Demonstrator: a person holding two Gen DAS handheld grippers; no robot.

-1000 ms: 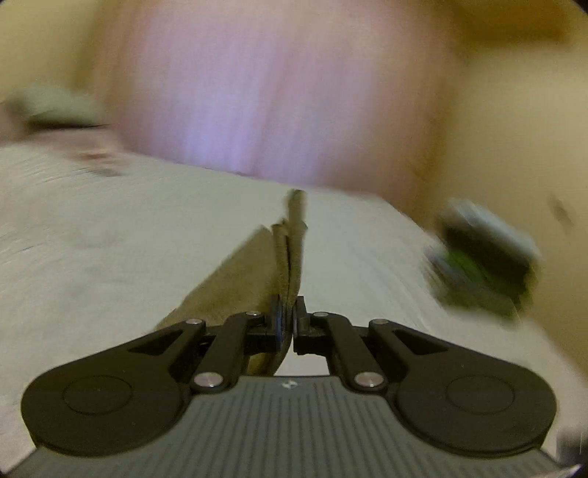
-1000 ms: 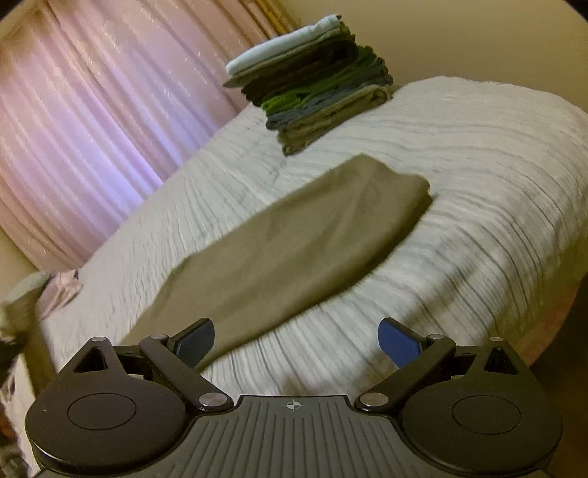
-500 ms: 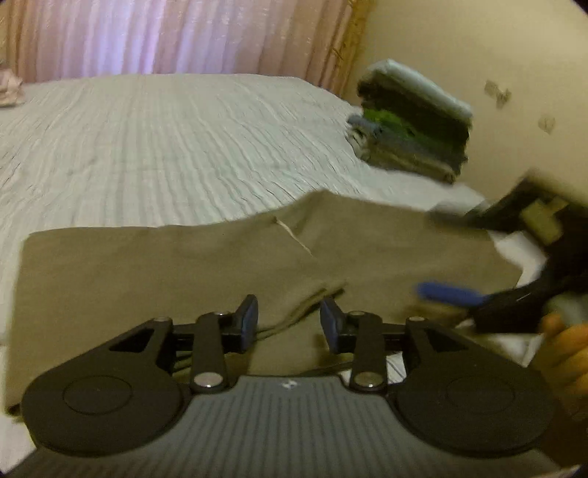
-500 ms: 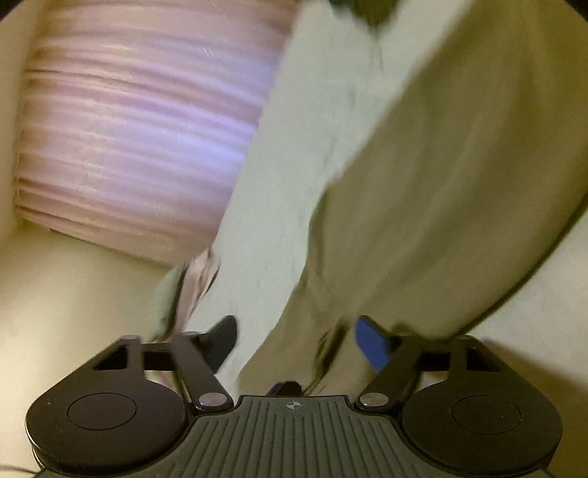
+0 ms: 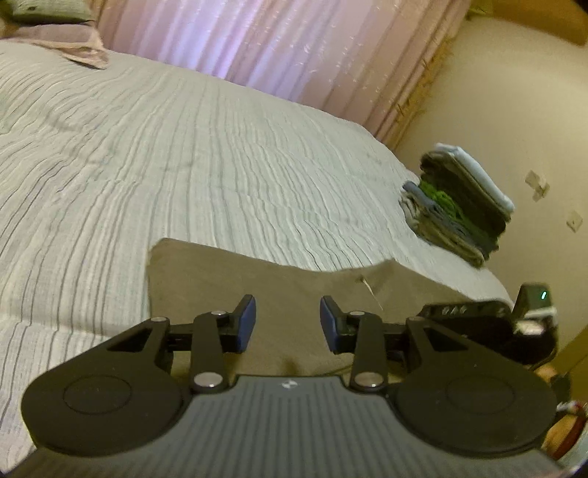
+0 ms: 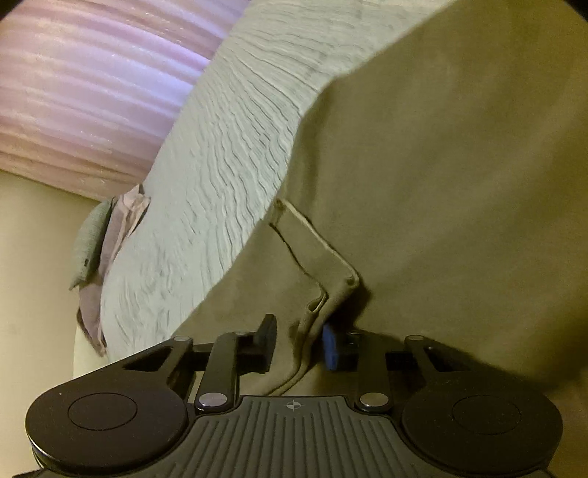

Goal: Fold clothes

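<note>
Nearest in our left wrist view, the left gripper [image 5: 287, 323] has its jaws spread wide w/ nothing between them, poised just above the olive-brown garment [image 5: 228, 290]. The garment lies flat on the bed near its front edge, one squared corner toward the left. To the right we see the right gripper [image 5: 488, 323] low against the same cloth, a green light on its body.

In the right wrist view, the right gripper [image 6: 298, 343] has its jaws parted around a raised, layered fold of the olive-brown garment [image 6: 441, 184]; the blue pad [image 6: 329, 349] sits just beside the fold, the other pad apart from it, so not clamped. A pale seam edge runs up from the fold.

The surface is a bedspread [image 5: 183, 147], pale grey-green w/ fine rippled stripes, covering most of the bed. At its far right corner stands a stack of folded clothes [image 5: 459, 206], well apart from the garment: beige at bottom, then grey-blue, green, dark, light blue on top. At the far left lie pillows [image 5: 55, 33], one greyish, one mauve. Beyond, pink-lilac curtains [image 5: 275, 47] span the back of the rm, & a cream wall [image 5: 514, 121] w/ two small plates stands behind the stack.
</note>
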